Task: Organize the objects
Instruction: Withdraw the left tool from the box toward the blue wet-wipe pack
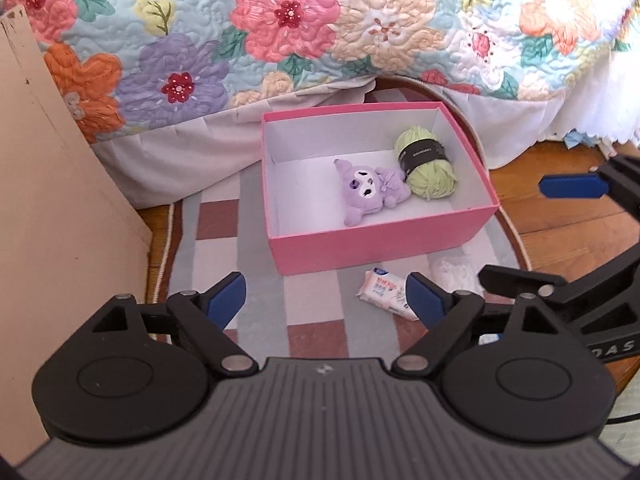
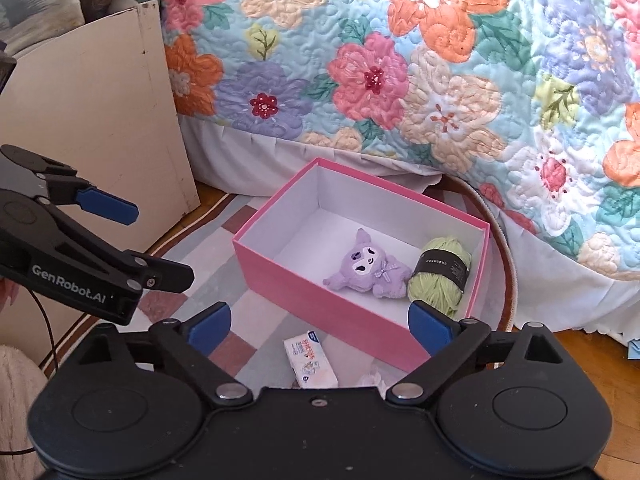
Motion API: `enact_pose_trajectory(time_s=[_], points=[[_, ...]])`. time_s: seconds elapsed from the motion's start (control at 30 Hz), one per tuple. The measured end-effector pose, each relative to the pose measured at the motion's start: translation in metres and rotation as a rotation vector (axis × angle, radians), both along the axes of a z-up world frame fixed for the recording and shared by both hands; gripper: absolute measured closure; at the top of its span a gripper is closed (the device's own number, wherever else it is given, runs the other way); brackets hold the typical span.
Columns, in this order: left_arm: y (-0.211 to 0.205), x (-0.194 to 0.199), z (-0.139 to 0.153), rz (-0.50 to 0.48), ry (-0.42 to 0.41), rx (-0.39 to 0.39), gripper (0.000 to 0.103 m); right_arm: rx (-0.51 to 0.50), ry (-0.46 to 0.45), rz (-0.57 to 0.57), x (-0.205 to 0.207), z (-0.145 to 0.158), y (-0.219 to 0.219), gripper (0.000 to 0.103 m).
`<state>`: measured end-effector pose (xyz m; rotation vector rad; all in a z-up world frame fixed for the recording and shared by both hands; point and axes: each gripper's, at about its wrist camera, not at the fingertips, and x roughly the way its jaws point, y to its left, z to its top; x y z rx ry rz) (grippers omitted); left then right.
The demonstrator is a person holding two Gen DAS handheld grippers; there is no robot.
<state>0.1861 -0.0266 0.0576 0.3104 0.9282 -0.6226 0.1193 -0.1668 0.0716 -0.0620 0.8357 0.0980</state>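
An open pink box (image 1: pixel 380 236) (image 2: pixel 280 268) stands on the rug, white inside. In it lie a purple plush toy (image 1: pixel 370 194) (image 2: pixel 370 268) and, to its right, a green yarn ball (image 1: pixel 428 164) (image 2: pixel 440 272) with a black band. A small tissue pack (image 1: pixel 384 290) (image 2: pixel 310 362) lies on the rug in front of the box, next to a crumpled white cloth (image 1: pixel 456 272). My left gripper (image 1: pixel 325 286) hangs open above the rug before the box, empty. My right gripper (image 2: pixel 319 314) is open and empty over the box's near right corner.
A bed with a floral quilt (image 1: pixel 288 20) rises just behind the box. A beige cabinet (image 1: pixel 52 200) stands at the left. The checked rug (image 1: pixel 256 248) lies on a wooden floor (image 1: pixel 560 232). Each gripper shows at the edge of the other's view.
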Motion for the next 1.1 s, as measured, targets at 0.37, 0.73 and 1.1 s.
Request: enact_pose_trajectory(time_s=[0.37, 0.73, 1.1], points=[[0.008, -0.013, -0.003, 0.021, -0.017, 0.015, 0.005, 0.005, -0.017, -0.013, -0.018, 0.01, -0.004, 0.001], [0.003, -0.027, -0.009, -0.012, 0.017, 0.025, 0.005, 0.042, -0.011, 0.015, -0.044, -0.001, -0.01, 0.001], [0.0, -0.038, -0.019, -0.044, 0.067, 0.023, 0.001, 0.027, -0.053, 0.037, -0.071, -0.007, -0.012, 0.001]])
